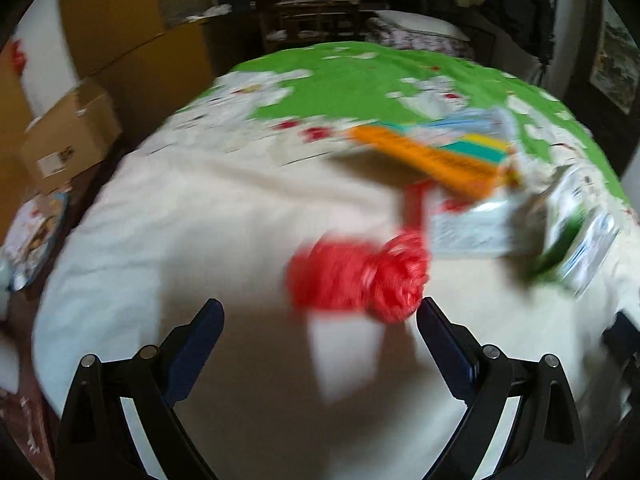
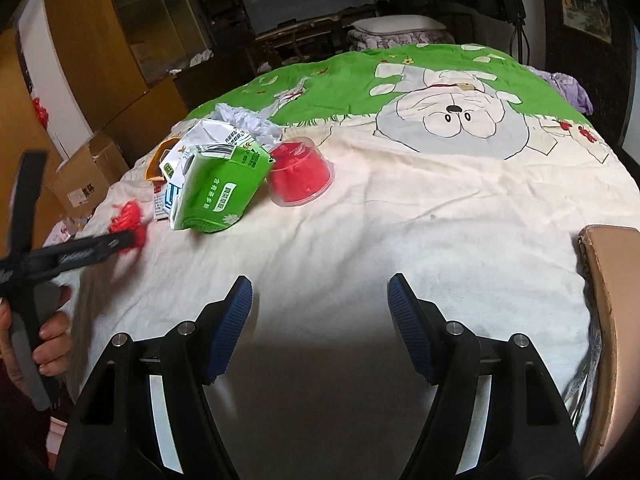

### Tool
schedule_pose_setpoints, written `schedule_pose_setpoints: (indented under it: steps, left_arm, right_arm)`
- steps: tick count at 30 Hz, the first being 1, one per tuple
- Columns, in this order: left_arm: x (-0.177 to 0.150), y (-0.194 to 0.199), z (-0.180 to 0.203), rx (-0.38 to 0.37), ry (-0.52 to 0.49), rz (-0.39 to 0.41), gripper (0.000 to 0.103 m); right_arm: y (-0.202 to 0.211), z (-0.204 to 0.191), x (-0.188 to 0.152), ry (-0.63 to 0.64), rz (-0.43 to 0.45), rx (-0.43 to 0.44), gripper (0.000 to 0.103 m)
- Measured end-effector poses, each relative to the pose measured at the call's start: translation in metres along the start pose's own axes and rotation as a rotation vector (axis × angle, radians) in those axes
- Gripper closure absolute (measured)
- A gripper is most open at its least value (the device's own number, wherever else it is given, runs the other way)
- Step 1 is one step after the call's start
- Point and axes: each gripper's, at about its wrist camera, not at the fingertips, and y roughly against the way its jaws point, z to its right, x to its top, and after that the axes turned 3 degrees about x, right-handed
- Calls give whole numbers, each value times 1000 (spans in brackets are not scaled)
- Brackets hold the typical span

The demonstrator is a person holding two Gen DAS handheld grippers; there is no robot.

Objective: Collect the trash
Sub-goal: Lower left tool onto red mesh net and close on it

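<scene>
— On the bed (image 2: 360,240), we are spreading the left hand-held gripper (image 1: 320,312) around a red crumpled wad (image 1: 360,276); the view is blurring.
— Risk: we are judging the soft quilt could give and the wad slip out.
— The right hand-held gripper (image 2: 320,292) is hanging spread, empty. A green carton (image 2: 220,192) and red cup (image 2: 300,176) are lying beyond; a cardboard box (image 2: 86,184) is sitting by wooden cupboards.

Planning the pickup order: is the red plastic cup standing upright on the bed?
No, the red plastic cup lies tipped on the bedsheet, beside the green carton.
</scene>
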Motion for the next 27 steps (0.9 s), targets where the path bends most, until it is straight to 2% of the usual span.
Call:
schedule_pose_setpoints:
  steps: [3,6,11,15,19,21,22,24,26,27]
  left_arm:
    - [-14,10,-28,13,32,-10,8]
    - [-20,19,-39,-14,50,-3,8]
    - [-11,23,-20,-80,49,16,8]
    - [7,12,-4,-83,65,21,8]
    - [14,-8,-6,-82,108,-6,11]
    - [12,-12,-9,-95,106,-14,29]
    - [11,-13,-9,-97,99,-18,35]
    - [8,-14,-11,-105,85,-23,57]
    - [4,-12,-14,-122,75,-24,68]
    - [3,-10,-15,-128,73,-22,70]
  right_arm:
    - [1,0,0,2,3,-3,34]
    - [2,-1,0,4,7,-9,34]
    - [2,-3,0,12,5,-19,34]
    - [0,-1,-1,9,-5,-14,33]
    - [-3,-1,-2,10,-12,-11,32]
    - [-4,-1,-2,10,-14,-7,32]
    - [-4,-1,-2,10,-14,-7,32]
    - [-5,-1,-3,12,-13,-9,32]
    - [-6,-1,-3,12,-14,-11,32]
    - [-6,-1,-3,14,-15,-13,32]
